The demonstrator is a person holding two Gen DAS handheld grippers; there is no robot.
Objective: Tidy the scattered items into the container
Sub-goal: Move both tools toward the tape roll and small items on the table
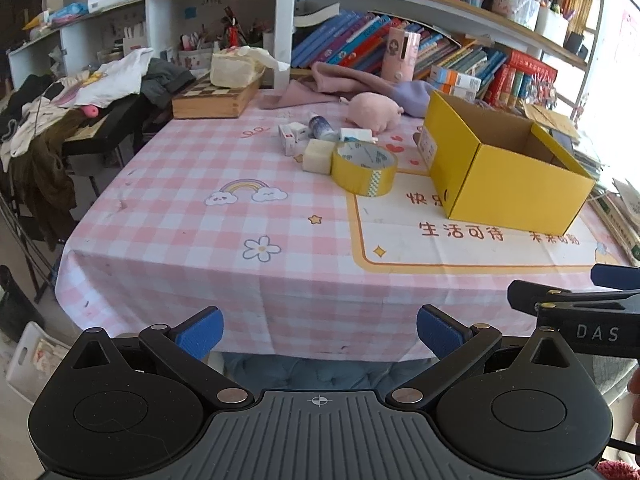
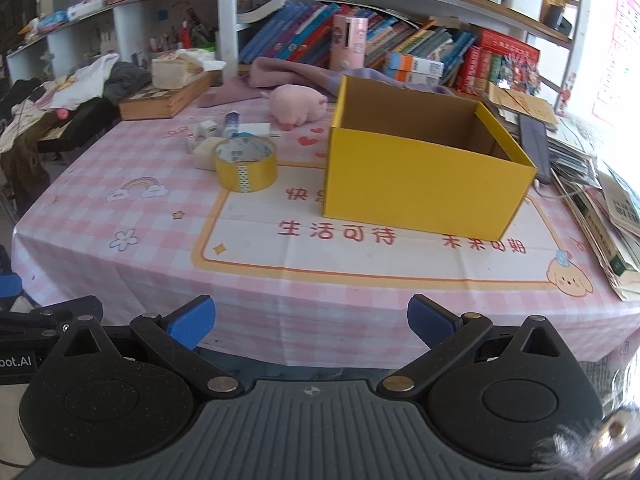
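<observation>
1. The left wrist view looks forward between the left gripper (image 1: 320, 334) jaws, which stand wide apart at the bottom of the frame, from just off the near edge of the table (image 1: 192, 240).
2. Ahead of those jaws and to the right stands the yellow box (image 1: 508, 184); the tape roll (image 1: 365, 168) lies almost straight ahead.
3. The right wrist view faces the same way from beside it, between the right gripper (image 2: 311, 322) jaws, also wide apart.
4. Here the yellow box (image 2: 420, 188) sits nearly straight ahead, the tape roll (image 2: 245, 166) ahead-left.
5. Both views share the table, box, tape roll and the bookshelf (image 1: 400, 48) behind; each catches the other gripper at its edge.
</observation>
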